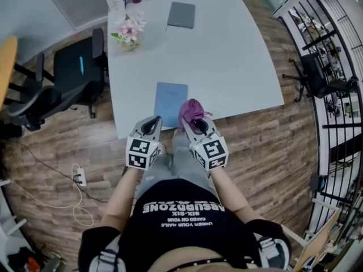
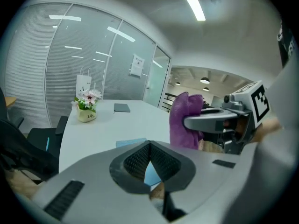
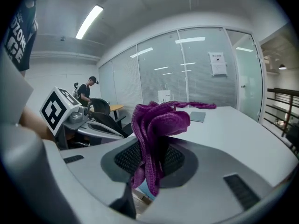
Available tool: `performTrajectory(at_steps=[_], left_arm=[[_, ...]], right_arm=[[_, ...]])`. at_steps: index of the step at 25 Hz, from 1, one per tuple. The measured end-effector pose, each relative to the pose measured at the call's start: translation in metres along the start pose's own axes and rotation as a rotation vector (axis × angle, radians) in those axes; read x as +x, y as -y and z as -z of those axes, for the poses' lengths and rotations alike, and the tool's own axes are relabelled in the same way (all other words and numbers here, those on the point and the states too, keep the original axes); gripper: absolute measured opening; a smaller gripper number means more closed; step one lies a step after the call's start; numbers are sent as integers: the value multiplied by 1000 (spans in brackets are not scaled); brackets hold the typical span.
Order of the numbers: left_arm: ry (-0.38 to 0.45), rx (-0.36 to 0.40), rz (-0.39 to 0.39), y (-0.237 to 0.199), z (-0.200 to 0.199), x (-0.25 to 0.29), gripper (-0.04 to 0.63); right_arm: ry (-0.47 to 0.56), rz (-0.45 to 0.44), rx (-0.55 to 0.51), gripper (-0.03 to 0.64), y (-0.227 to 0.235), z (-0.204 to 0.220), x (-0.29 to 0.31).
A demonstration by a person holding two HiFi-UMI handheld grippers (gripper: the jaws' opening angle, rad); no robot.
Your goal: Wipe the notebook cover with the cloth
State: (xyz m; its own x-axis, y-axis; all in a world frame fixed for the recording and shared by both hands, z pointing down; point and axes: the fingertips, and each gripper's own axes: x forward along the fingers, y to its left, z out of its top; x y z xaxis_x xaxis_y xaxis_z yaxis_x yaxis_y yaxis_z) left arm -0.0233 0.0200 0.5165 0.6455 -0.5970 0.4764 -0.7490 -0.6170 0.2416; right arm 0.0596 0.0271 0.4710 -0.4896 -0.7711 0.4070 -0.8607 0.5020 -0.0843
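Two grippers: held side by side at the near edge of the white table [image 1: 238, 55].
Left gripper [image 1: 152, 123]: jaws pressed together with nothing between them, just off the notebook's near left corner.
Right gripper [image 1: 191, 122]: jaws clamped on the bunched purple cloth [image 1: 191, 107], which stands up above them.
Notebook [image 1: 171, 102]: light blue, flat on the table by its front edge; the cloth is at its near right corner, contact unclear.
Far end: a grey book [image 1: 181, 15] and potted flowers [image 1: 129, 32].
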Motion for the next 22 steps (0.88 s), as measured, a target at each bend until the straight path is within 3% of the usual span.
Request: performTrajectory(at_steps=[8,13,18,22], left_arm=[[-83,-112,-68,-32,25,36,15],[-125,-142,-83,-41,38,55,15],[-173,-247,-102,-55,58,79,15],[-208,-272,-125,-66,69,90,15]], right_arm=[[-99,-82,23,101,38,12,68],[-154,-134,60,101,51,21,117],[-266,-187,37,103,58,40,163],[-348,-210,16,103,66,54,191]])
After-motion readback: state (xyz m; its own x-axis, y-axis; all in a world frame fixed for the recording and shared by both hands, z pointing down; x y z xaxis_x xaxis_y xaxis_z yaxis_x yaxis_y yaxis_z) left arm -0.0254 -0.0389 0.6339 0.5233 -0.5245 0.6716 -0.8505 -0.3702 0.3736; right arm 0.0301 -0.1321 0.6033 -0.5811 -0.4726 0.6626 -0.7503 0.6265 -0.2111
